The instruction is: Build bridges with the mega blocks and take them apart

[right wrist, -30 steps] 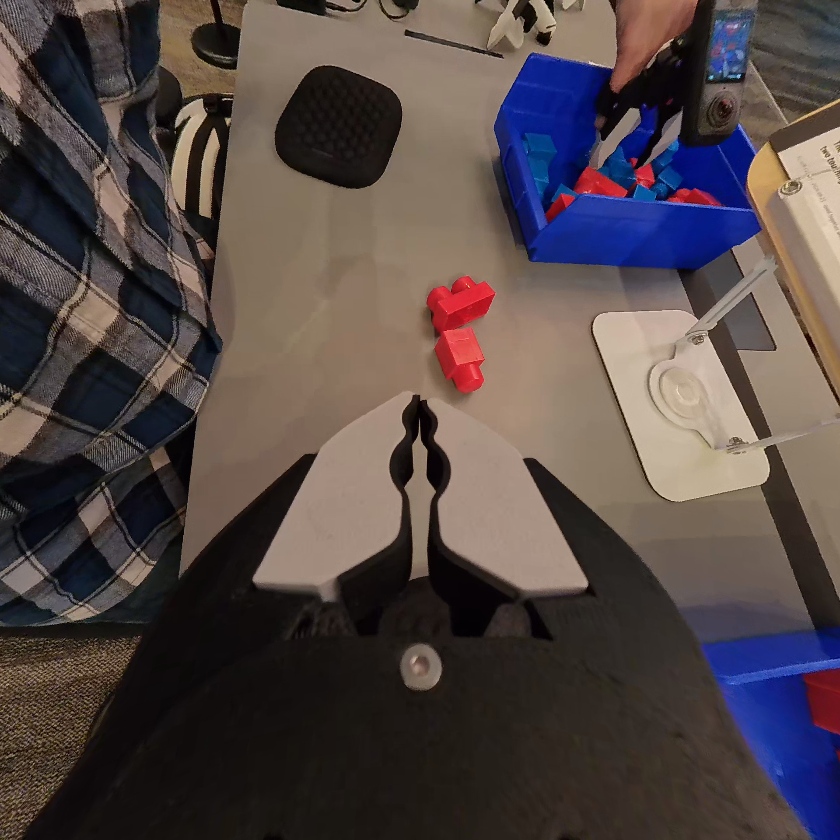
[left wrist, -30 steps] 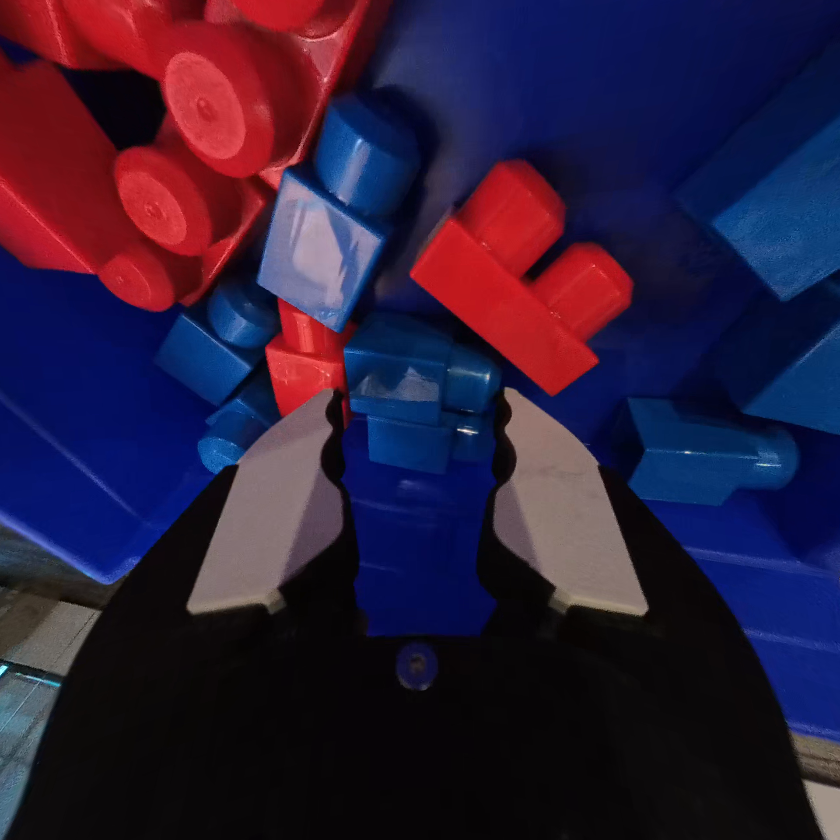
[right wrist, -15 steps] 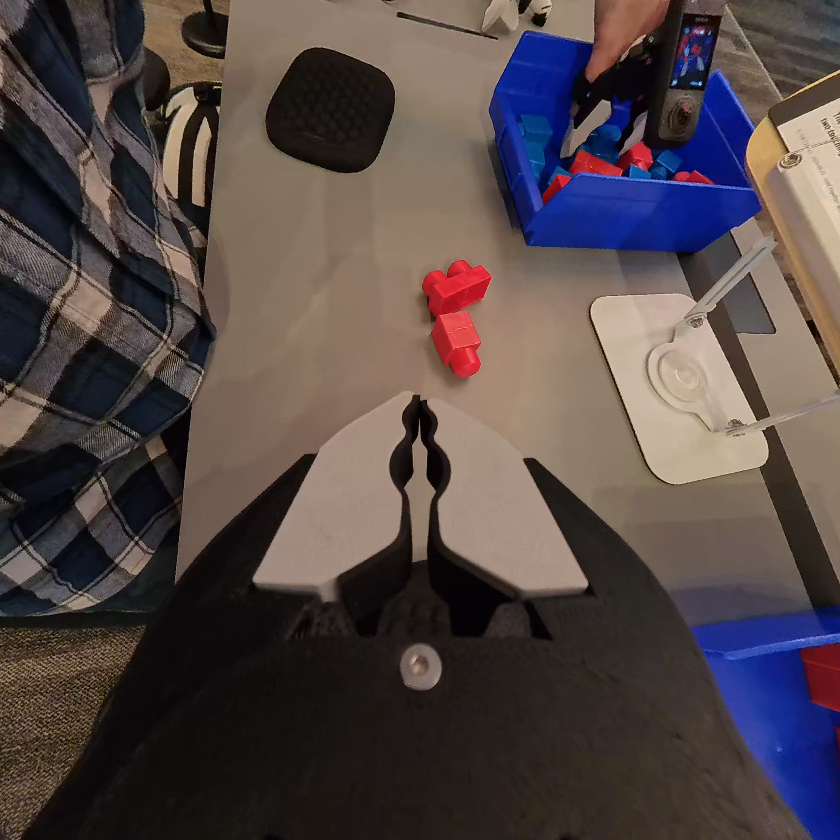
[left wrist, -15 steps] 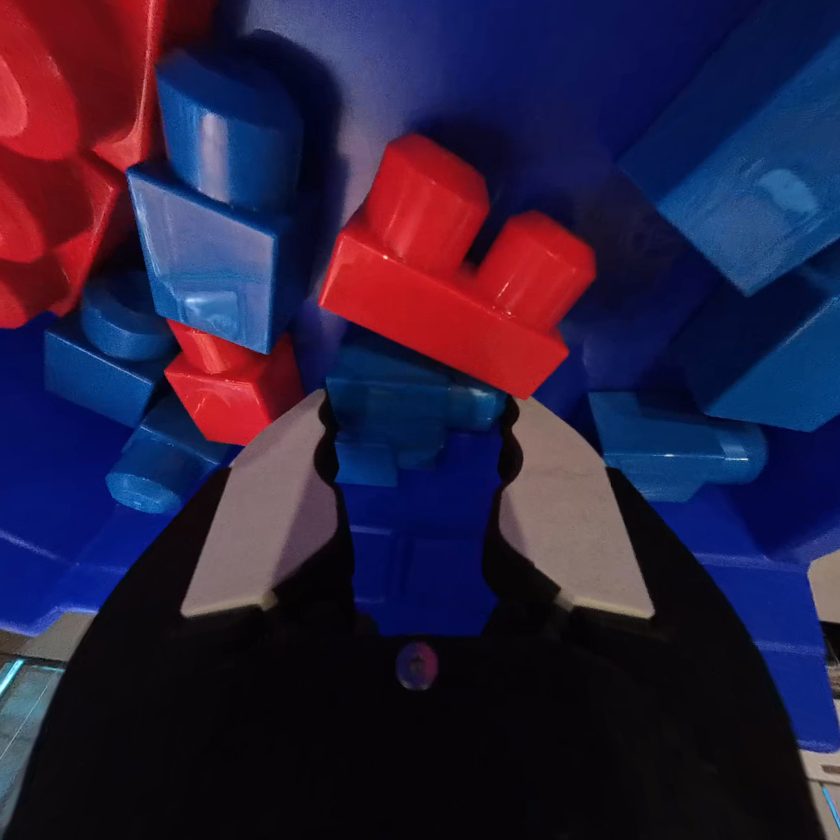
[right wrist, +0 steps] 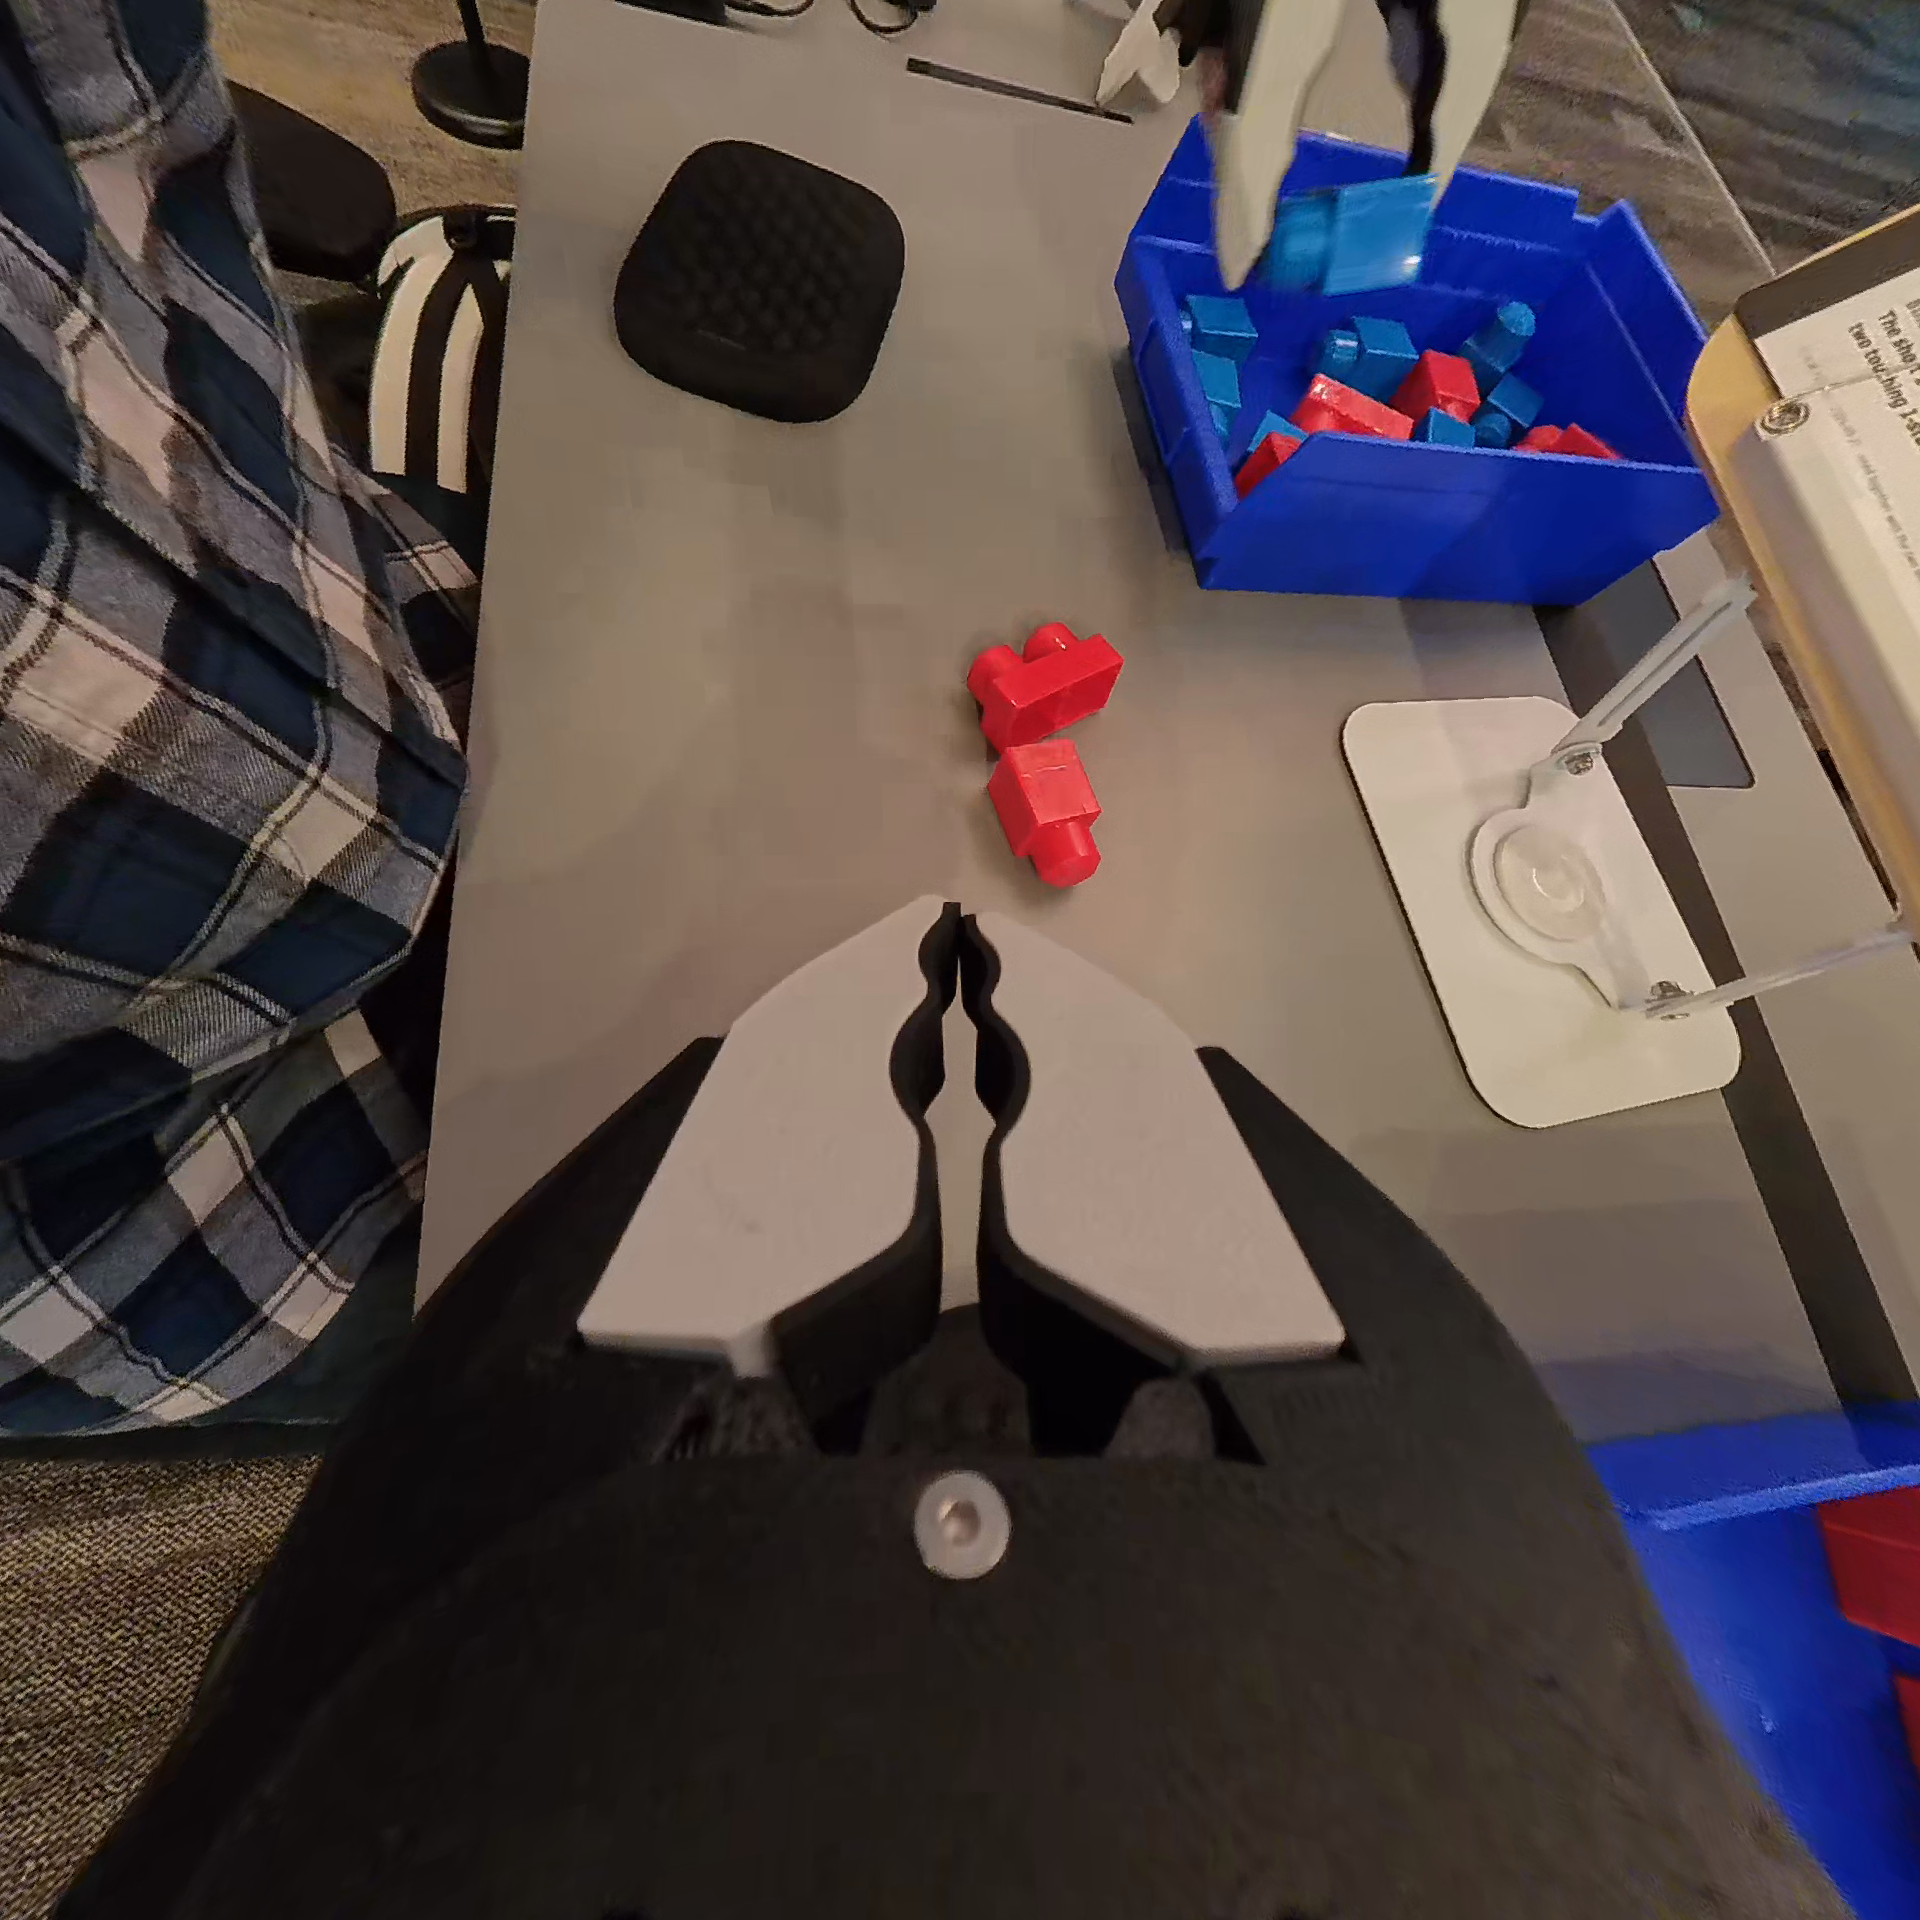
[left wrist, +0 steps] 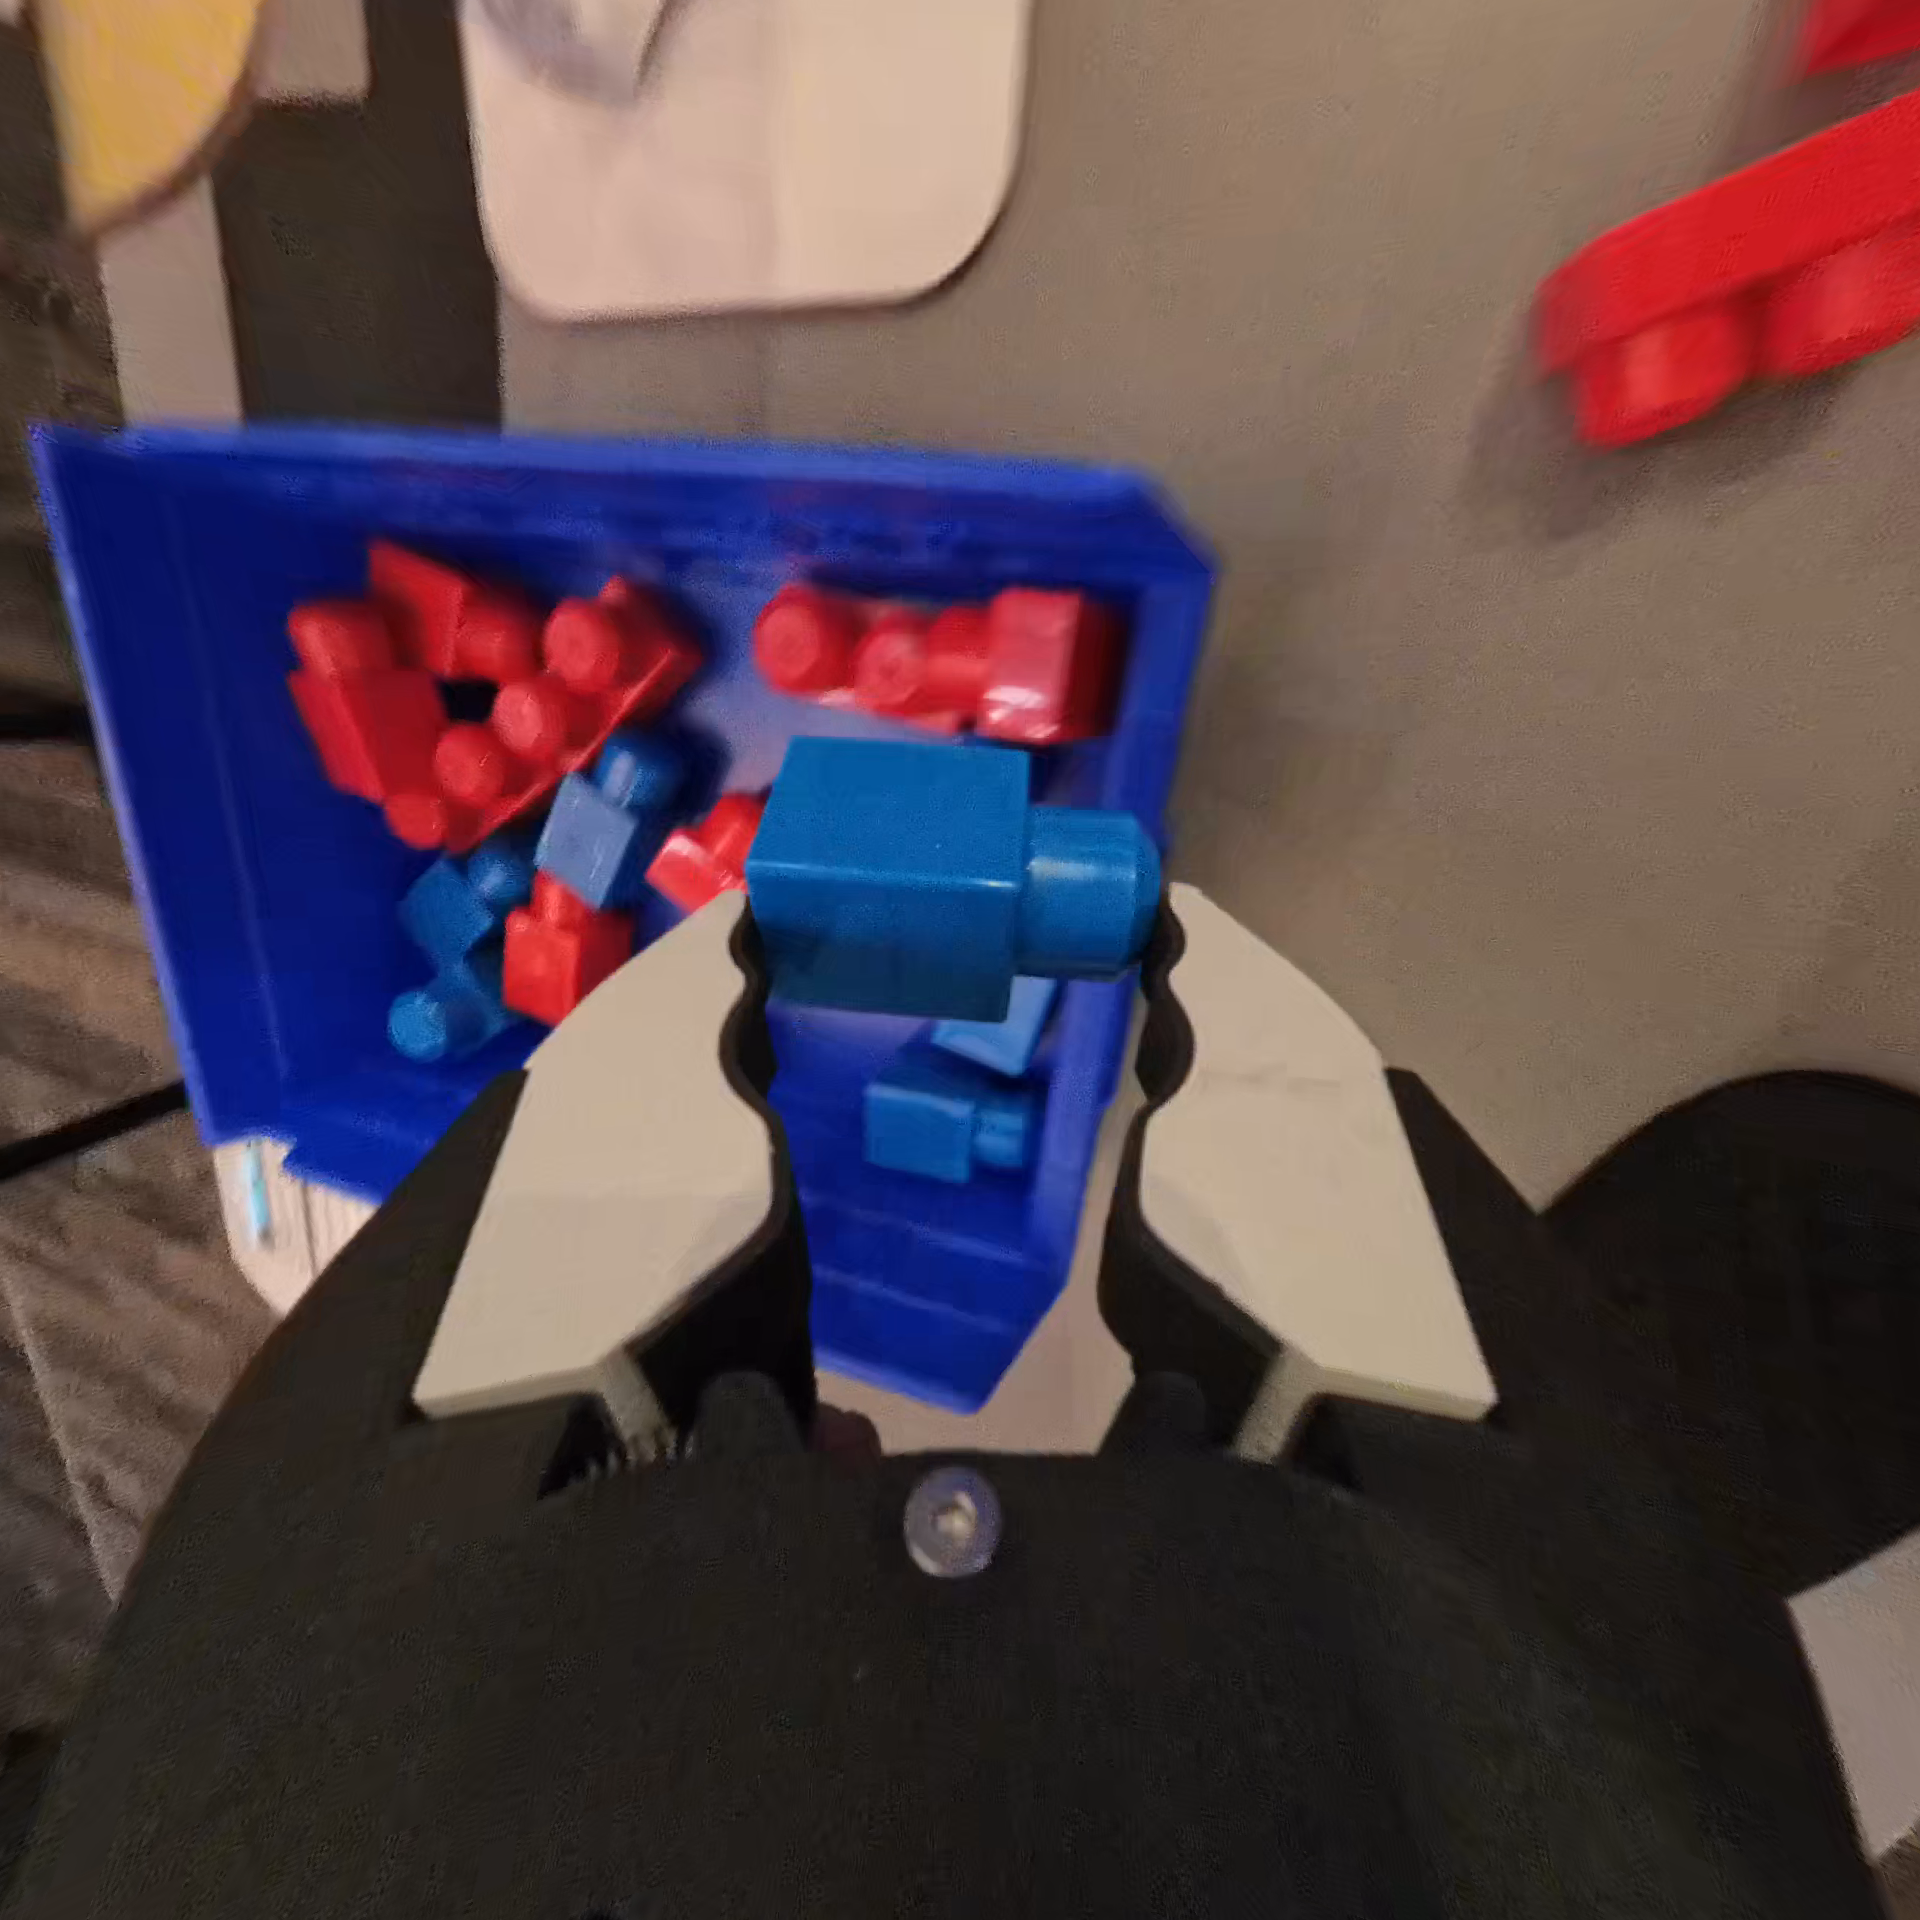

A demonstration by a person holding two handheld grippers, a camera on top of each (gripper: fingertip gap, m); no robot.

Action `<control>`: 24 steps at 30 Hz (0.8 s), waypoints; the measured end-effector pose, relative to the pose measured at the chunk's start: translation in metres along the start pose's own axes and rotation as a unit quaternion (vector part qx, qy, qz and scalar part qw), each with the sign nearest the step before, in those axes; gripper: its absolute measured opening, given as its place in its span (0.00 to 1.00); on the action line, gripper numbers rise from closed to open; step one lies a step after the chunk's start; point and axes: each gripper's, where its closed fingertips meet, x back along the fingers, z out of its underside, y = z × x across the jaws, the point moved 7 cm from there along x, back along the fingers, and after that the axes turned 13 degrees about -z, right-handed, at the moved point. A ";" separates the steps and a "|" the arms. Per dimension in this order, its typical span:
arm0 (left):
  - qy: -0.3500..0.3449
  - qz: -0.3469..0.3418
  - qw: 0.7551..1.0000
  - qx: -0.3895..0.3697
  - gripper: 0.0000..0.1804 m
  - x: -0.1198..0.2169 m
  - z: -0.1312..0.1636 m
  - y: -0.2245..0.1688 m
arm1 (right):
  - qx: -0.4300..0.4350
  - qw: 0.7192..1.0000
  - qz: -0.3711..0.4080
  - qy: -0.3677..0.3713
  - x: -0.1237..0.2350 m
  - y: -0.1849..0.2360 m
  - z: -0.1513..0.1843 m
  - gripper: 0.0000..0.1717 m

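My left gripper (left wrist: pixel 951 920) is shut on a blue one-stud block (left wrist: pixel 914 883), held endwise between the pads, stud to the right, above the blue bin (left wrist: pixel 156 727). The right wrist view shows the same gripper (right wrist: pixel 1340 223) holding the blue block (right wrist: pixel 1351 239) over the bin (right wrist: pixel 1455 530). The bin holds several red and blue blocks. My right gripper (right wrist: pixel 956 914) is shut and empty, low over the grey table (right wrist: pixel 727 623). A red two-stud block (right wrist: pixel 1044 681) and a red one-stud block (right wrist: pixel 1044 805) lie on the table just ahead of it.
A black square pad (right wrist: pixel 758 275) lies at the far left of the table. A white plate with a clear stand (right wrist: pixel 1538 914) sits to the right. A person in a plaid shirt (right wrist: pixel 156 623) is at the left edge. Another blue bin (right wrist: pixel 1766 1610) is at the near right. The tips of one gripper are about 40 cm away from the tips of the other.
My left gripper closed on a blue block down in the bin and has lifted it clear above the bin. My right gripper stayed shut and barely moved.
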 end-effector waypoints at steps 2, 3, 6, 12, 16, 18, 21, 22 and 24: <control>-0.041 0.020 0.999 -0.023 0.38 0.016 -0.029 -0.046 | 0.002 1.000 -0.004 0.000 -0.002 0.002 -0.002 0.00; -0.063 0.037 0.997 -0.034 0.38 0.022 -0.045 -0.071 | 0.003 1.000 -0.006 0.000 -0.004 0.002 -0.003 0.00; -0.090 0.076 0.992 -0.049 0.38 0.028 -0.090 -0.137 | 0.002 1.000 -0.011 0.004 -0.006 0.005 -0.003 0.00; -0.108 0.144 0.982 -0.056 0.38 0.004 -0.150 -0.225 | 0.012 1.000 -0.015 0.003 -0.008 0.012 -0.009 0.00; -0.063 0.153 0.985 -0.055 0.38 -0.025 -0.153 -0.245 | 0.026 1.000 -0.017 0.000 -0.005 0.018 -0.015 0.00; -0.043 0.158 0.985 -0.052 0.38 -0.033 -0.150 -0.246 | 0.030 0.999 -0.019 -0.002 -0.004 0.019 -0.016 0.00; -0.055 0.176 0.982 -0.043 0.42 -0.028 -0.149 -0.247 | 0.029 0.999 -0.019 -0.001 -0.003 0.019 -0.014 0.00; -0.059 0.171 0.982 -0.051 0.44 -0.023 -0.148 -0.246 | 0.028 0.999 -0.021 -0.003 -0.002 0.019 -0.013 0.00; -0.066 0.146 0.984 -0.077 0.48 -0.013 -0.144 -0.239 | 0.027 0.999 -0.021 -0.005 -0.001 0.018 -0.011 0.00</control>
